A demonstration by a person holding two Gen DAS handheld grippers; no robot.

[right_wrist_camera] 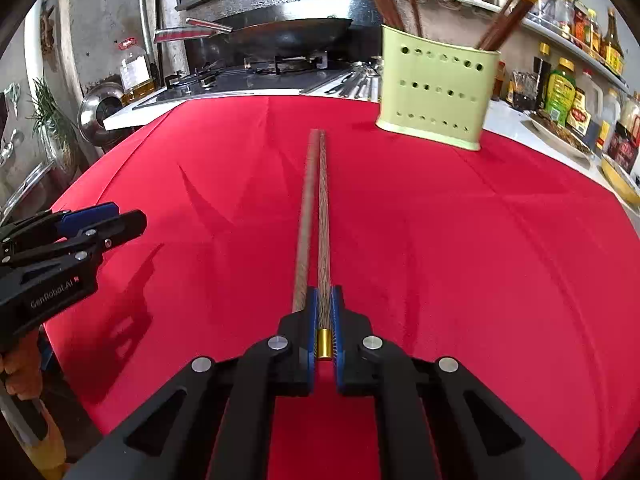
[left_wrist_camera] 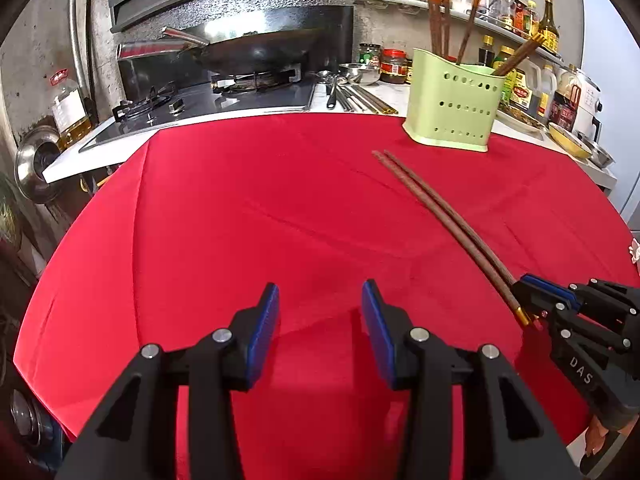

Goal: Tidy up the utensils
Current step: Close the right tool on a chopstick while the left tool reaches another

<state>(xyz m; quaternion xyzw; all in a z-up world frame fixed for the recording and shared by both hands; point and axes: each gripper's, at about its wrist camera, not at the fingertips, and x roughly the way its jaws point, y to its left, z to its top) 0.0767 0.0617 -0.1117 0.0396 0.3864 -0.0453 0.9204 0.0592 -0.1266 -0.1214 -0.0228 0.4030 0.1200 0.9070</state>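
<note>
A pair of long brown chopsticks [right_wrist_camera: 316, 216] with gold end caps points away over the red cloth [right_wrist_camera: 440, 240]. My right gripper [right_wrist_camera: 325, 300] is shut on their gold-capped ends; it also shows in the left wrist view [left_wrist_camera: 528, 300], with the chopsticks [left_wrist_camera: 436, 216] running toward the holder. A pale green perforated utensil holder [right_wrist_camera: 436, 96] stands at the far right of the cloth with several chopsticks standing in it; it also shows in the left wrist view [left_wrist_camera: 452, 100]. My left gripper [left_wrist_camera: 320, 320] is open and empty above the cloth; it also shows at left in the right wrist view [right_wrist_camera: 120, 220].
A gas hob with a wok [left_wrist_camera: 248, 56] stands behind the cloth. Metal utensils and a ladle [left_wrist_camera: 352, 96] lie on the white counter by the hob. Bottles and jars [left_wrist_camera: 540, 92] crowd the right side and shelf. A yellow bowl [left_wrist_camera: 568, 140] sits at right.
</note>
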